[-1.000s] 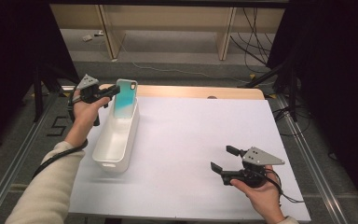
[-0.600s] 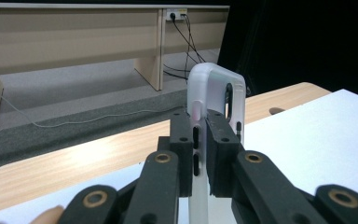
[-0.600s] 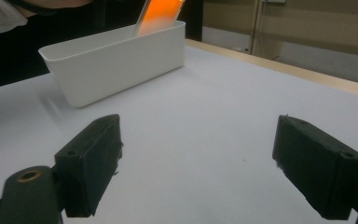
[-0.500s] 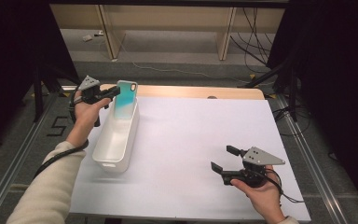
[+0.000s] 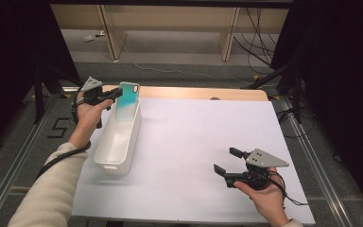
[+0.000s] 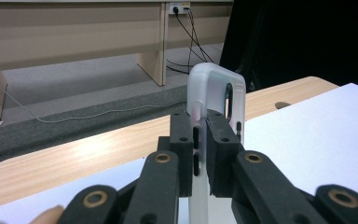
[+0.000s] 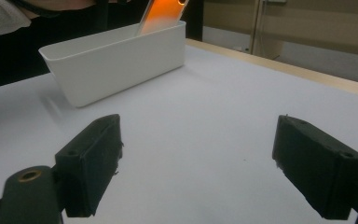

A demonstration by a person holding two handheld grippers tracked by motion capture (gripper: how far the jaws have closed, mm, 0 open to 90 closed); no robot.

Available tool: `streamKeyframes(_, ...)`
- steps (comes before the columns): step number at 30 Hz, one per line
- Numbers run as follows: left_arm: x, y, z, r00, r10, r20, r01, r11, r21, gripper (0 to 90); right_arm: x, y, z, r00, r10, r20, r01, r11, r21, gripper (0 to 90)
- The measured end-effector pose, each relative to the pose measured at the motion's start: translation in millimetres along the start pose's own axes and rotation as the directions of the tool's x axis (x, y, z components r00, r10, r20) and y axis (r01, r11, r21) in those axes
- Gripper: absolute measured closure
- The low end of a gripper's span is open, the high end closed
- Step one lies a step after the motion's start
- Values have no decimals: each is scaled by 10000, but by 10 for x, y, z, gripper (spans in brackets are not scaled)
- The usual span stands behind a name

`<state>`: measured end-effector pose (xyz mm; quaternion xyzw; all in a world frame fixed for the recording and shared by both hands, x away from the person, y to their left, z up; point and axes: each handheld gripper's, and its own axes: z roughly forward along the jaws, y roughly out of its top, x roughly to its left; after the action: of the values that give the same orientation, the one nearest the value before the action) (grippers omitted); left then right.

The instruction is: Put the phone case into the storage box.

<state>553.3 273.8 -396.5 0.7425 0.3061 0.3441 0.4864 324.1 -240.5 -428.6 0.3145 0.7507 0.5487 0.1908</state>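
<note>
Phone case pinched upright in left gripper, long axis vertical, directly above far end of white bin; right gripper spread, well apart from bin.

The phone case looks like soft, frosted plastic: translucent and milky along its rim, with a smooth back that reads teal from above and glows orange from the other side. The bin is white plastic, smooth with a slight sheen, its walls thin and even. The table carries a matt white sheet, paper-like and smooth, and pale wood with a satin finish and faint grain shows along its far edge. The left gripper has 2 jaws of matt black plastic with brass-coloured rivets. The right gripper has rougher black pads, slightly frayed at the edges, under a dull grey plate.
</note>
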Motion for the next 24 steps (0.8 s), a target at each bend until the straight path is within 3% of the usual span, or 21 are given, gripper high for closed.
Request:
streamKeyframes(4, 11, -21, 9, 10000, 10, -49, -9, 10000, 64, 823, 9, -1, -7, 9999, 108, -54, -107, 9998, 139, 170)
streamKeyframes(7, 43, -25, 24, 9992, 364, 169, -365, 9993, 55, 822, 4, -2, 1, 9999, 108, -99, -107, 9999, 35, 170)
streamKeyframes(9, 42, -34, 28, 9996, 284, 85, -285, 9996, 80, 823, -9, -5, 4, 10000, -91, -10, 91, 10000, 25, 170)
streamKeyframes(10, 44, -39, 33, 9995, 295, 81, -296, 9995, 77, 823, 9, -12, 20, 9997, 202, -167, -203, 9998, -54, 170)
streamKeyframes(24, 60, -87, 65, 9992, 384, 77, -386, 9991, 171, 822, 5, -11, 14, 9997, 178, -151, -177, 9998, 74, 169)
